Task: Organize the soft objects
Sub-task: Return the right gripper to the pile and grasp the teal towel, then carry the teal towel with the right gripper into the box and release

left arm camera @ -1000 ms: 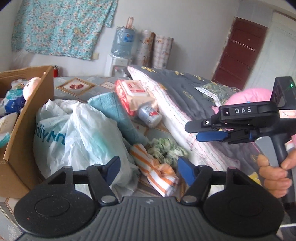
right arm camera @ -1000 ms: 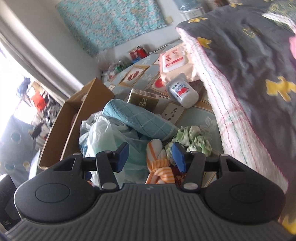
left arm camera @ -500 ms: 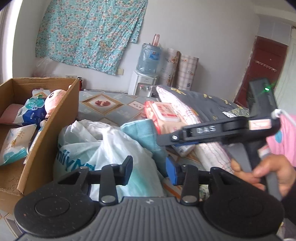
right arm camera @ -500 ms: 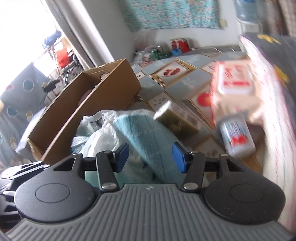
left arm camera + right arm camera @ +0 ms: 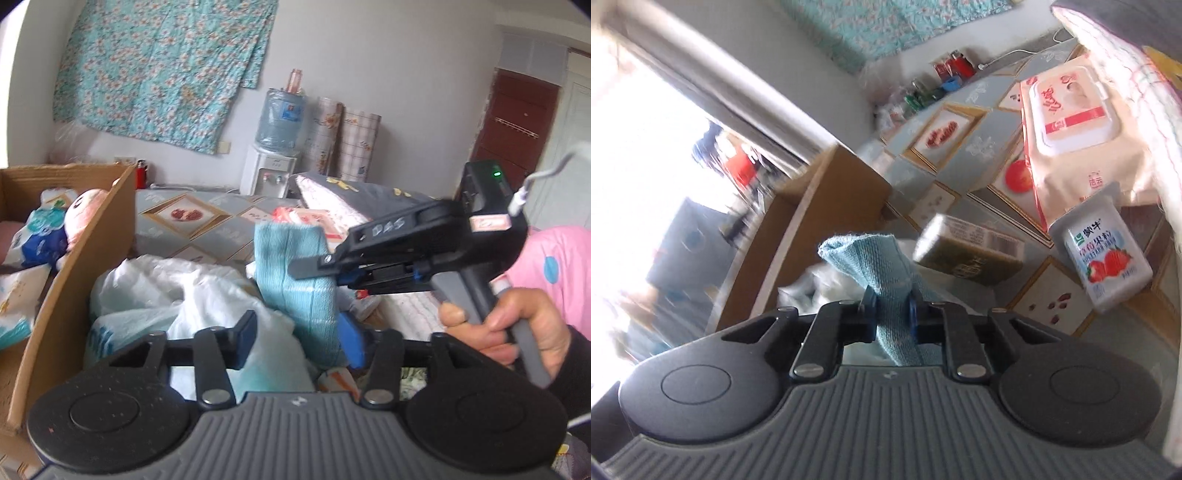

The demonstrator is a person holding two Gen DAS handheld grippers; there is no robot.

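A teal knitted towel [image 5: 295, 295] hangs upright above a white plastic bag [image 5: 166, 288]. My right gripper [image 5: 888, 306] has the towel [image 5: 871, 258] between its blue pads, which pinch it as the jaws finish closing. In the left wrist view that gripper [image 5: 306, 267] reaches in from the right, held by a hand [image 5: 517, 325]. My left gripper [image 5: 299, 336] is below, its jaws opening. The towel's lower end hangs between them, close to the right finger [image 5: 351, 339], and is not gripped. A cardboard box [image 5: 92, 251] at the left holds a plush toy [image 5: 85, 206] and soft packs.
On the patterned floor lie a wipes pack [image 5: 1071, 122], a strawberry yogurt pouch [image 5: 1104, 258] and a small olive box [image 5: 967, 254]. An orange striped cloth [image 5: 338, 380] lies beneath the left gripper. A quilted bed [image 5: 369, 192] is at the right and a water dispenser [image 5: 269, 173] stands by the wall.
The right gripper swung left over the pile, shut on the teal towel and raised it upright. The left gripper's jaws narrowed, then widened again, and it turned toward the box.
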